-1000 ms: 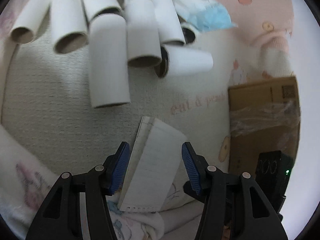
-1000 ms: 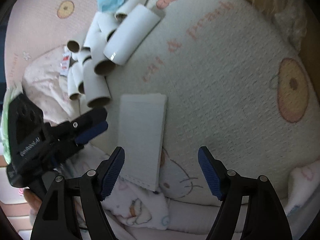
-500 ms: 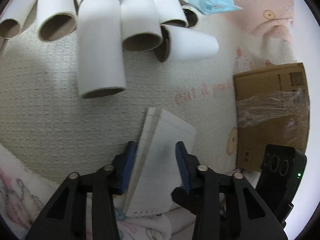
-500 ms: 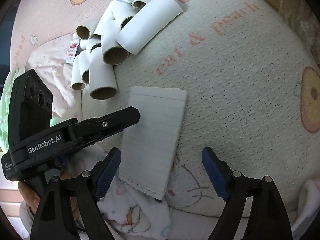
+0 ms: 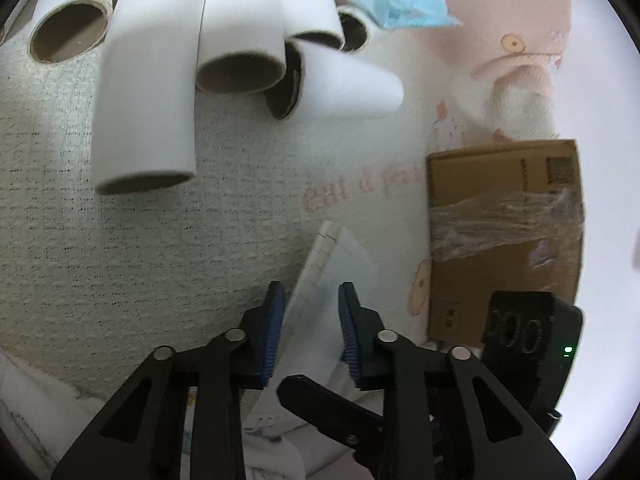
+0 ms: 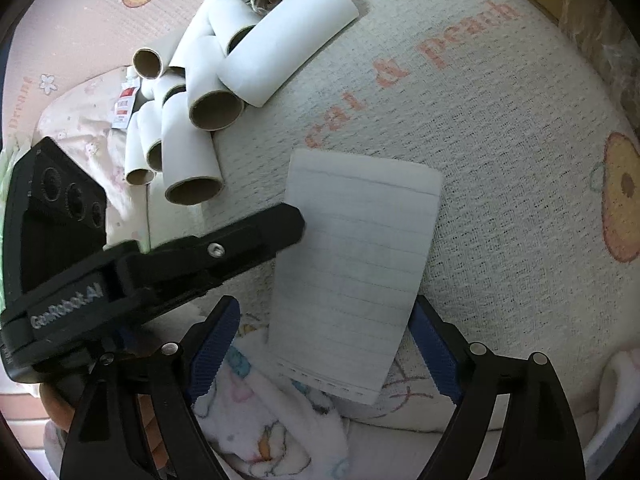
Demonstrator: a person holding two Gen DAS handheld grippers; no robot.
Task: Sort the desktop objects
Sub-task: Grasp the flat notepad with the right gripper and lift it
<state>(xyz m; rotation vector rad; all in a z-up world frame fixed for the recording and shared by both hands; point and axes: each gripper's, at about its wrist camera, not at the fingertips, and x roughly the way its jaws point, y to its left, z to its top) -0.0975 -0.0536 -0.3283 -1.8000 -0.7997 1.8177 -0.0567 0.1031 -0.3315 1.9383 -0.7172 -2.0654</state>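
A white lined notepad (image 6: 356,264) lies on the cream mat, its near end hanging over the mat's front edge. My left gripper (image 5: 310,320) comes in from the left and straddles the pad's left edge (image 5: 320,272). Its blue pads (image 5: 276,320) are closing with that edge between them, and a gap still shows. My right gripper (image 6: 324,344) stands open wide, one pad on each side of the notepad's near end and neither touching it. In the right wrist view the left gripper's upper finger (image 6: 240,240) lies over the pad's left side.
A heap of several white cardboard tubes (image 5: 148,92) (image 6: 200,136) lies beyond the notepad, with a blue plastic packet (image 5: 400,4) behind it. A taped cardboard box (image 5: 504,220) stands on the right. A patterned white cloth (image 6: 272,420) hangs below the mat's front edge.
The left jaws have narrowed around the notepad's left edge and that gripper has tilted. The right jaws have widened and come closer, so they now flank the pad's near end.
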